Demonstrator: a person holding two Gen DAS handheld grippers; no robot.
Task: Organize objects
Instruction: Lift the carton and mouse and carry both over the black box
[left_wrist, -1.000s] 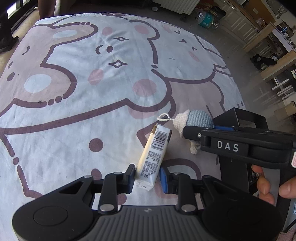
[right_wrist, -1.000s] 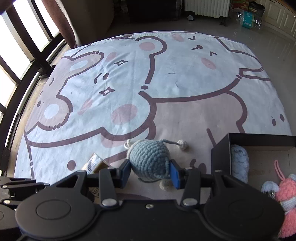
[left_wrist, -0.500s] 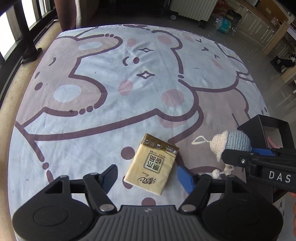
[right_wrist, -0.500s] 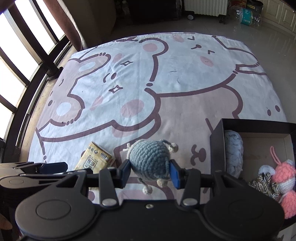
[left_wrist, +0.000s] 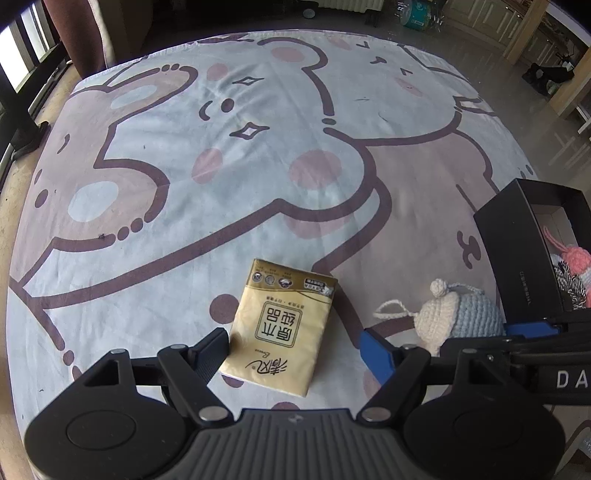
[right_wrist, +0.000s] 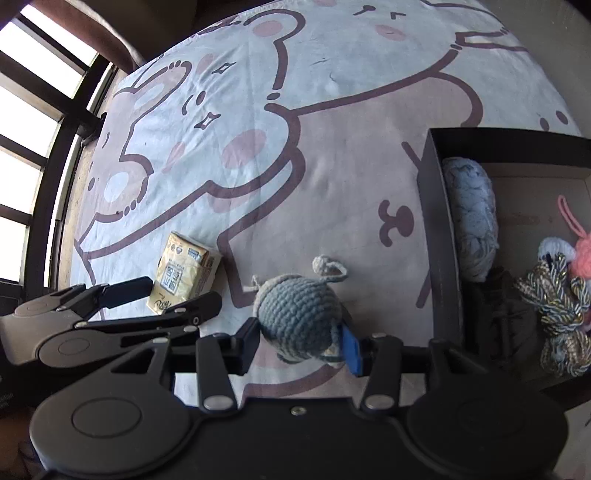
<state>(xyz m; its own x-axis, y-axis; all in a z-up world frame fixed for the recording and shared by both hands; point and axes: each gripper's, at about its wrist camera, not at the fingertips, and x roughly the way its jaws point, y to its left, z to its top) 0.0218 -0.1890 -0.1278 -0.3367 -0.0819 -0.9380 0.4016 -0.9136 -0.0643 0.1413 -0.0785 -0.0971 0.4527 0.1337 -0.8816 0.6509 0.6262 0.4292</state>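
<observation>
Between spread left jaws, tissue pack (left_wrist: 282, 326)

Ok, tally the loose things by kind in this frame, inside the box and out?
Crochet toys: 2, blue toy, pink toy
Yarn skein: 1
Braided cord bundle: 1
Tissue pack: 1
Total: 5

Daylight enters through the dark-framed window panes (right_wrist: 26, 122) at the left, blown out to white glare. The pale cartoon-bear printed bedsheet (left_wrist: 258, 166) is evenly lit, with soft shadows. Both fisheye views bend straight lines strongly at the edges, and the corners darken. Focus is fairly sharp, the far background softer
</observation>
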